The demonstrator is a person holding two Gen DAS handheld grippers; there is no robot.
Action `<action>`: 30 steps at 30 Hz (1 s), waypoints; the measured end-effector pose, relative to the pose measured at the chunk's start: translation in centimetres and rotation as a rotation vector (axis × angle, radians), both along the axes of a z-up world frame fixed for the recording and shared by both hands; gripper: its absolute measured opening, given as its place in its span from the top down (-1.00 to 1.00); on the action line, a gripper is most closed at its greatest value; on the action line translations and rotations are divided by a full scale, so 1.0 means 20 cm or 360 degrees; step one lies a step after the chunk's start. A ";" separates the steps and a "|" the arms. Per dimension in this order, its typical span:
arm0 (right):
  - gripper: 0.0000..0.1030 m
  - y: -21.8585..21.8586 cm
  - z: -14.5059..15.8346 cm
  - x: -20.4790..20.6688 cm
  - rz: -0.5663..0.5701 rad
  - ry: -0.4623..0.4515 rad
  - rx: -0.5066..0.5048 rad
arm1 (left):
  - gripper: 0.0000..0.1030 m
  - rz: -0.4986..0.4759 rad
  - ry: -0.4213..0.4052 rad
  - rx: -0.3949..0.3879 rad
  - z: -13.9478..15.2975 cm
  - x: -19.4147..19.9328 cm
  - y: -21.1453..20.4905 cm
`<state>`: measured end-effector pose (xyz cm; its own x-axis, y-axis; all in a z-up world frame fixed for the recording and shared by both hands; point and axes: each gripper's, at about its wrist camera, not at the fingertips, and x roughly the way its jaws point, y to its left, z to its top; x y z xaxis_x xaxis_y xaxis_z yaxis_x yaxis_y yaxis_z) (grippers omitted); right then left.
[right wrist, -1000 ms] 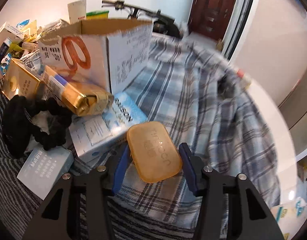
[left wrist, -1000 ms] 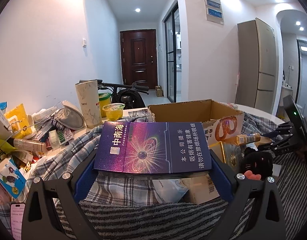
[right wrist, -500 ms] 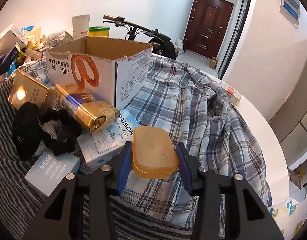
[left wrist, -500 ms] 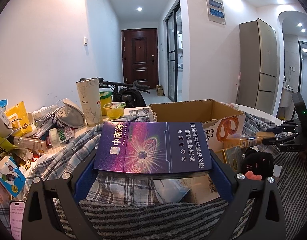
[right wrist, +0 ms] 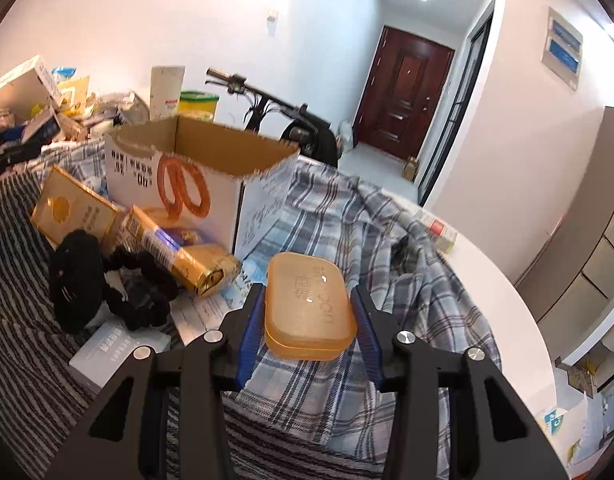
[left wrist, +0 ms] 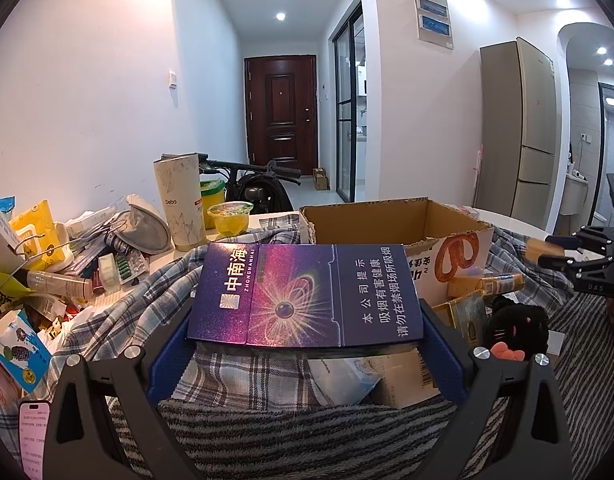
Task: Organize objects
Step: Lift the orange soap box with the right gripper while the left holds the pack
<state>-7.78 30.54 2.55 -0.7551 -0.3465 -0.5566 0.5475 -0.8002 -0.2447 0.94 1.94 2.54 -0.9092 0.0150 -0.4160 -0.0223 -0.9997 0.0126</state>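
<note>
Right wrist view: right gripper [right wrist: 307, 312] clamps the amber translucent plastic case [right wrist: 309, 308] by its long sides; looks light, rigid, slick.

Left wrist view: left gripper [left wrist: 305, 344] grips the purple carton [left wrist: 303, 296].

The right hand-held gripper [right wrist: 309, 312] is closing onto the amber soap case [right wrist: 309, 307], its blue pads now pressing both long sides, and is lifting it clear of the plaid cloth [right wrist: 387, 264] where it was lying a second ago. It is tilting upward too, bringing the cardboard box [right wrist: 203, 168] lower in its view.
</note>
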 end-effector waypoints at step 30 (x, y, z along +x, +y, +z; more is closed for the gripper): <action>0.18 -0.04 0.06 0.20 0.0184 -0.0001 -0.0508 | -0.95 0.0003 0.0005 -0.0022 0.00 -0.01 -0.01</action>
<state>-3.82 29.65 3.75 -0.7004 -0.5868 -0.4064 0.6392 -0.7690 0.0087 0.69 1.74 2.46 -0.9105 0.0074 -0.4135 -0.0201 -0.9994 0.0264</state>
